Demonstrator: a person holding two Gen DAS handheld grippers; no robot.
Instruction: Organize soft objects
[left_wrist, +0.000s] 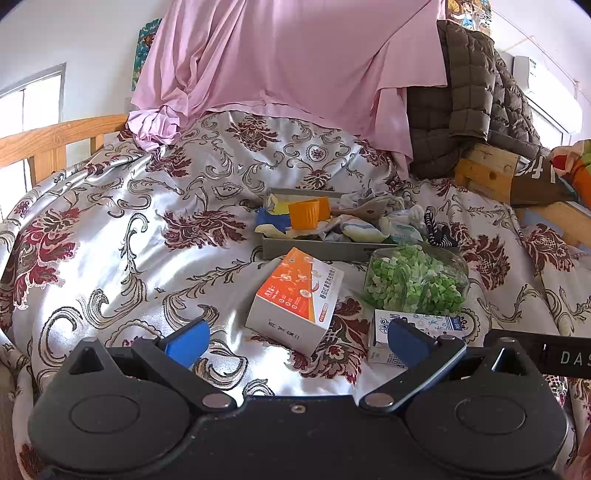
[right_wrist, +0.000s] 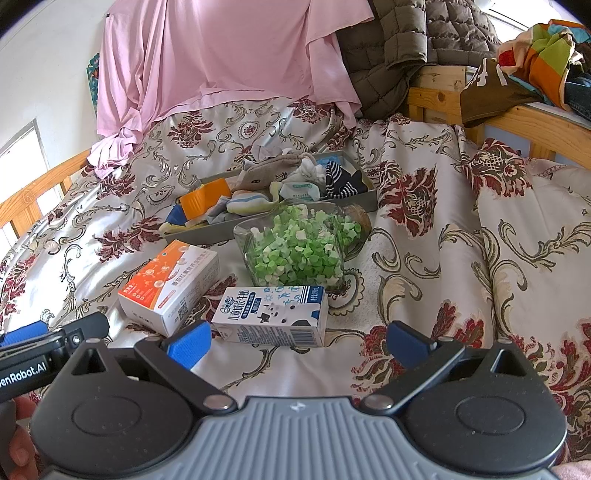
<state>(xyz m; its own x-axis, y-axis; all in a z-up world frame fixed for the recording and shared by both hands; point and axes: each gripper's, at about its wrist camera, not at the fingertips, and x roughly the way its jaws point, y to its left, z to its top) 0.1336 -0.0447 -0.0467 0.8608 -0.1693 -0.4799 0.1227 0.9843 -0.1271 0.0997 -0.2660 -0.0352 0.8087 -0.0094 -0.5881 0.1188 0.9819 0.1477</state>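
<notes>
Both grippers, left (left_wrist: 297, 341) and right (right_wrist: 297, 343), hover with fingers spread wide and empty over the floral satin bedspread (left_wrist: 110, 229). Ahead, the shallow grey tray (right_wrist: 369, 194) holds rolled socks (right_wrist: 245, 205), behind the orange-and-white carton (right_wrist: 170, 284) and milk box (right_wrist: 273, 314).

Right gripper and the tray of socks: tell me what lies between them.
In the right wrist view, the milk carton and then the jar of green stars lie between the right gripper and the tray.
</notes>
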